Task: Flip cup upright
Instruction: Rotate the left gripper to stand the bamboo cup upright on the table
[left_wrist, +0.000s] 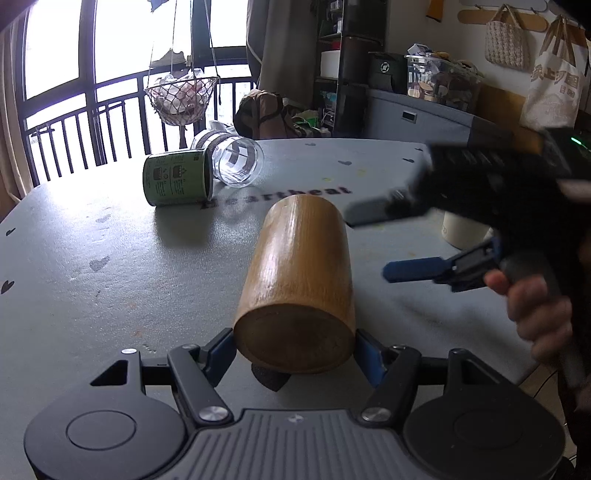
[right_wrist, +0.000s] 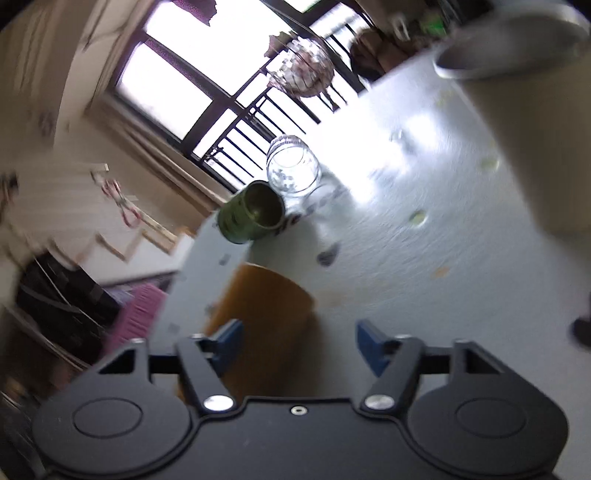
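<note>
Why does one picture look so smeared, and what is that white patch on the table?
Right wrist view: motion blur smears everything, and window glare whitens the table beyond the glass jar. Left wrist view: mostly sharp, the wooden cup crisp with a shiny streak; only the right gripper blurs; the windows are overexposed.

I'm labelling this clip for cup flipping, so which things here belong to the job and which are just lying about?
Job:
- wooden cup, on its side, base between the left gripper fingers
- right gripper, open beside it

Lying about:
- green tin, on its side
- glass jar, on its side
- white cup
- hanging net basket
</note>
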